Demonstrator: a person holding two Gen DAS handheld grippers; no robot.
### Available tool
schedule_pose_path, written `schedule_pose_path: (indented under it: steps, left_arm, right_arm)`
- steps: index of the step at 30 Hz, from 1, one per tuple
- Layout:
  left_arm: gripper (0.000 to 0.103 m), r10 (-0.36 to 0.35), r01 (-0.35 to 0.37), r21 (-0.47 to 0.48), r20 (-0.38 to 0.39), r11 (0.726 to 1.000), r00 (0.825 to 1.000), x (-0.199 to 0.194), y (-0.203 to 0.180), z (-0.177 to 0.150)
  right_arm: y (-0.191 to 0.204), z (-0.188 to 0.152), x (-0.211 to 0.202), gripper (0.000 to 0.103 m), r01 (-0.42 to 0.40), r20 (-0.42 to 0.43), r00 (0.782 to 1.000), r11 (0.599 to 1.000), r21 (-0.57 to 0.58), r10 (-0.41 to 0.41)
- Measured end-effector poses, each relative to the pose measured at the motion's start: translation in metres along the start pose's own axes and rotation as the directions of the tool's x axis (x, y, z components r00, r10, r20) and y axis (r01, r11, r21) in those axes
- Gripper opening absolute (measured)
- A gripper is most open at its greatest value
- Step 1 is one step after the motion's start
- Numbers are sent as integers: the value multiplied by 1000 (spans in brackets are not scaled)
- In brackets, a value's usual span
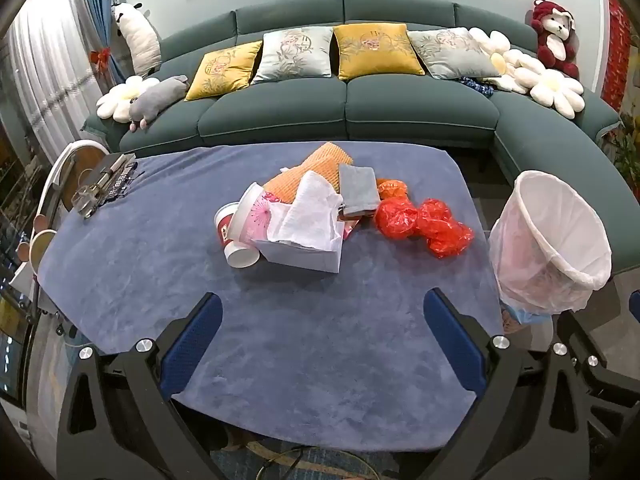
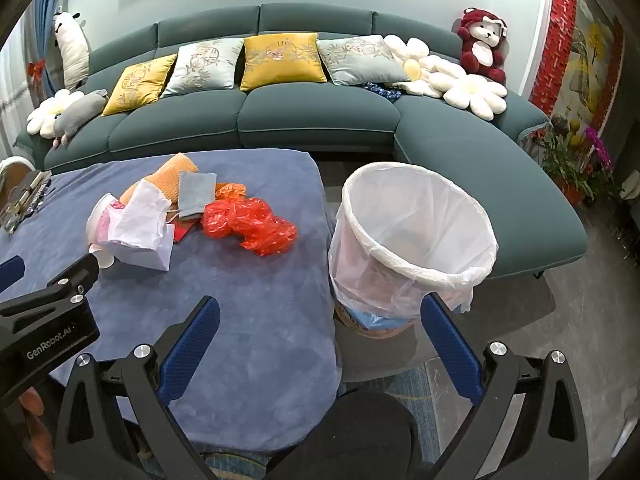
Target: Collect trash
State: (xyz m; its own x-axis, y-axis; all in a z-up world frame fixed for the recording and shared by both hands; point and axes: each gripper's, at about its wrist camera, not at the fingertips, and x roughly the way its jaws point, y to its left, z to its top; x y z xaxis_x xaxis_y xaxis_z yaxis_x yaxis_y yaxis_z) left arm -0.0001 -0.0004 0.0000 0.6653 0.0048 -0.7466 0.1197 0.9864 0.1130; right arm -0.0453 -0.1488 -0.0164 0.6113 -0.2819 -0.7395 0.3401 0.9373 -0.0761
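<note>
The crumpled red plastic bag (image 1: 424, 226) lies on the blue plush tablecloth (image 1: 280, 340), between the white-lined wastebasket (image 2: 416, 240) and the white tissue box (image 1: 308, 240) with paper cups. Both the left gripper (image 1: 322, 344) and right gripper (image 2: 320, 344) hover wide open, holding nothing. Best pinch the bag's bunched middle, then carry it to the wastebasket. "GenRobot.AI" is printed on the left gripper's body.

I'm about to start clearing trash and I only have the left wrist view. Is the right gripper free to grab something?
Observer: Yes, the right gripper is open, with nothing between its fingers.
Operator: What is it aimed at?
Observer: The right edge of the table and the lined bin standing beside it.
Operator: Anything in the bin yet?
Observer: No trash shows inside it, as far as the right wrist view looks in.
</note>
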Motion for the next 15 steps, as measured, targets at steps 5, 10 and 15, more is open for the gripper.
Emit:
schedule_pose_path:
  steps: [5, 10, 15]
  left_arm:
    - [96, -6, 6, 1, -7, 1000, 1000, 1, -1, 1]
    - [96, -12, 12, -3, -7, 1000, 1000, 0, 0, 0]
    - [96, -9, 9, 9, -2, 1000, 1000, -2, -6, -2]
  right_arm:
    - [1, 0, -3, 96, 0, 2, 1000, 1000, 3, 0]
    - [5, -2, -5, 96, 5, 3, 1000, 1000, 4, -5]
    - [1, -4, -12, 96, 12, 5, 1000, 1000, 13, -12]
